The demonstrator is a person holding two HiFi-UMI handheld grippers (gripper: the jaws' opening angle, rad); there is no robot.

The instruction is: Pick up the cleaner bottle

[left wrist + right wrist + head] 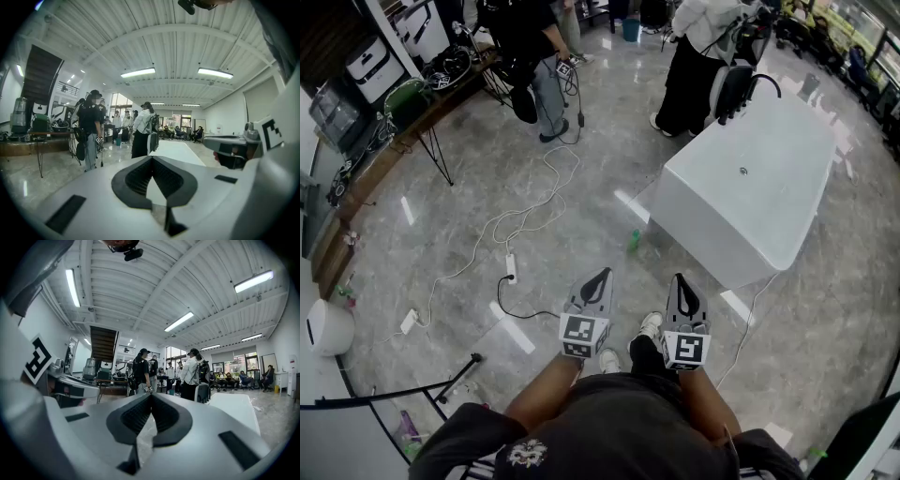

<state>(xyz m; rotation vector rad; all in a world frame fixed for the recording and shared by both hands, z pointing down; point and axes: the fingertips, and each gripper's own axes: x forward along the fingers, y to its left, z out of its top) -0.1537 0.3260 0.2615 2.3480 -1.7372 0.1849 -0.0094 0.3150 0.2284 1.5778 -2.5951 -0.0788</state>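
Both claws are closed with nothing between them: the left gripper [598, 281] and the right gripper [682, 286] are side by side over the floor. Farther ahead the cleaner bottle [634, 241], small, green and too tiny to read, sits on the floor just beside the white bathtub [703, 225], whose basin shows only a drain.

A glossy grey stone-tiled floor [469, 178] mirrors 2 long ceiling strip lights [138, 72] under a white ribbed ceiling [140, 282]. A white rectangular tub [769, 187] stands at the right. A long wooden equipment bench [394, 141] lines the left wall, and white cables [520, 217] trail between them.
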